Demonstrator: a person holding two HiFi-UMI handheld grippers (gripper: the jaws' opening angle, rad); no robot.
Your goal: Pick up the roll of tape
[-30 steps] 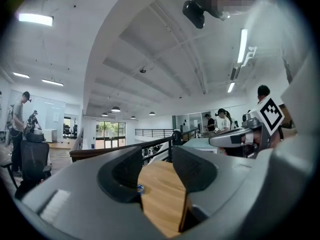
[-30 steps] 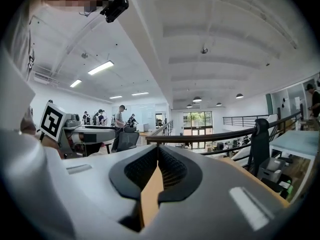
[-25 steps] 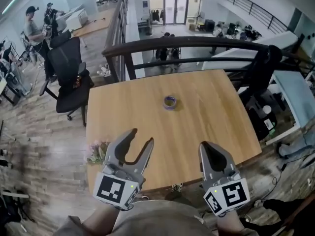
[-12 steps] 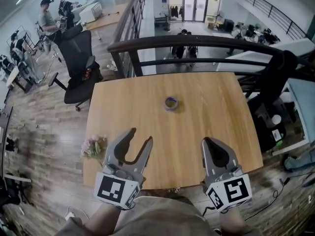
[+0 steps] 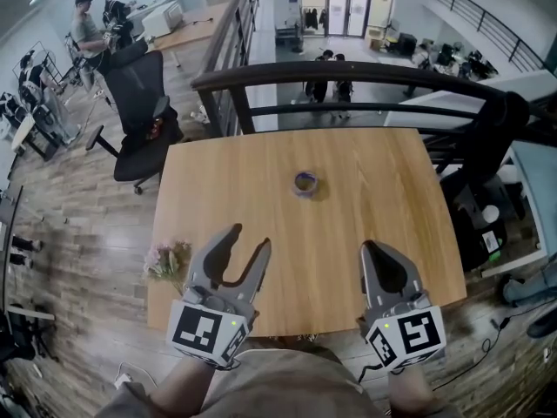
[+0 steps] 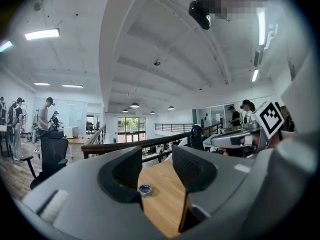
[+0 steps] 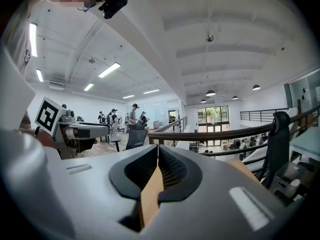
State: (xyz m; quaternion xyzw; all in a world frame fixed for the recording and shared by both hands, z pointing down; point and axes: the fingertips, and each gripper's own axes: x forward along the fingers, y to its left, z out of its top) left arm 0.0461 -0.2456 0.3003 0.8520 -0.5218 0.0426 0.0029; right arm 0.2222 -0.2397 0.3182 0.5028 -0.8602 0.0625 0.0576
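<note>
1. Head view: the roll of tape (image 5: 304,182) lies flat on the wooden table (image 5: 374,168), near the middle and a little toward the far edge. It is alone there and well apart from both grippers. The left gripper (image 5: 250,240) hovers over the near edge of the table with its two jaws spread in a V. The right gripper (image 5: 375,250) hovers over the near right part of the table with its jaws pressed together into one point. A dark railing (image 5: 348,71) curves past the far side of the table. A black office chair (image 5: 137,103) stands on the floor to the left, and a small bunch of flowers (image 5: 167,260) shows at the table's near left edge.

2. Left gripper view: the jaws stand apart with nothing between them. The roll of tape shows through the gap, farther off on the tabletop and touching neither jaw.

3. Right gripper view: the jaws meet at their tips and hold nothing. Only a narrow strip of tabletop shows below them. The roll of tape is out of sight here.
</note>
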